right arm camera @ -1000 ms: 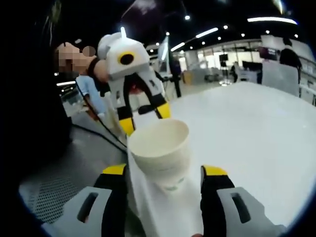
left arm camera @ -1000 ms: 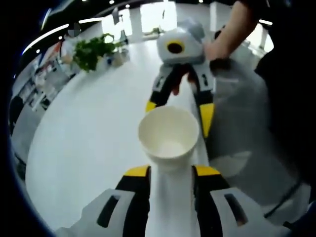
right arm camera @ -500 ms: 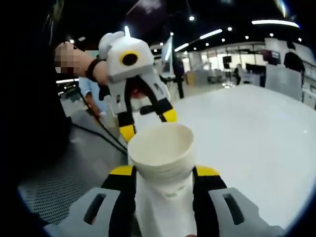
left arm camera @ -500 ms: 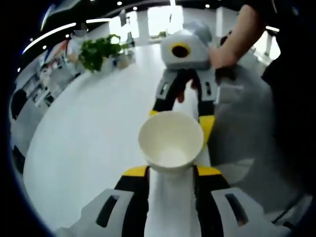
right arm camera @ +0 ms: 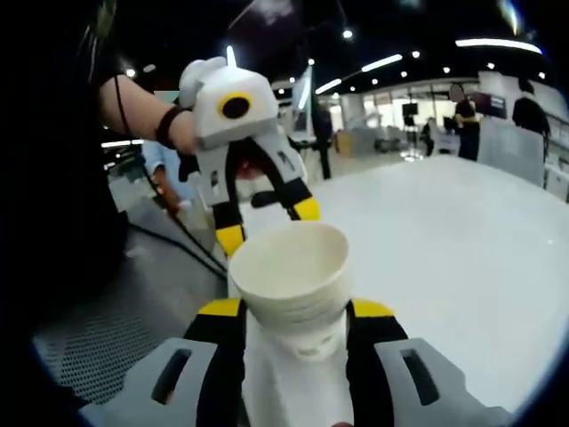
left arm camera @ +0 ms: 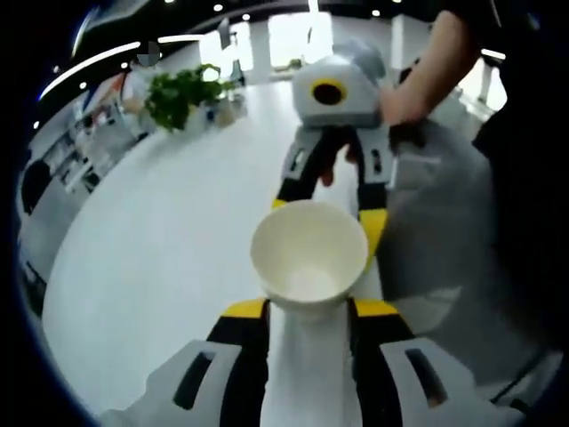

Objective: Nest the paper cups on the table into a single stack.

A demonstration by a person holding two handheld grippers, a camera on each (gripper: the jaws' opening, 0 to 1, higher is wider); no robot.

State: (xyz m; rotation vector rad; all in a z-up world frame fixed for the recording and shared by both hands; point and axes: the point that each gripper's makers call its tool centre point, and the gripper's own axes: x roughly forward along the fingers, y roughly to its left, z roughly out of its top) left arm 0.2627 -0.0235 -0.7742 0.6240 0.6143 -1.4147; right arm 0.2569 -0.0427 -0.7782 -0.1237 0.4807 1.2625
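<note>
Left gripper (left arm camera: 308, 310): its yellow-tipped jaws are clamped on the sides of a white paper cup (left arm camera: 308, 256), mouth facing the camera, held above the white table (left arm camera: 169, 258).
Right gripper (right arm camera: 293, 309): jaws pressed against the sides of a stack of cups (right arm camera: 291, 283); several rims show one under another, so nesting is partly done.
Just changed: a second ago the right jaws stood wide of the stack; they have since come together on it. The left grip on its cup is as it was. In the last half second almost nothing has shifted.
Meaning for the task: I judge both loads are now secured, so the single cup can go into the stack's mouth, or the stack into it.
Facing: each gripper appears in the other's view, just beyond the held cup and pointing back at it, so the two cups are near each other, not visibly joined.
Around: a green plant (left arm camera: 177, 92) far on the table's left; a metal mesh surface (right arm camera: 93, 342) beside the table edge; a cable (right arm camera: 182, 238) along it.
In the way: nothing lies between the cups; the opposing jaw tips are close to the rims and could knock them.
</note>
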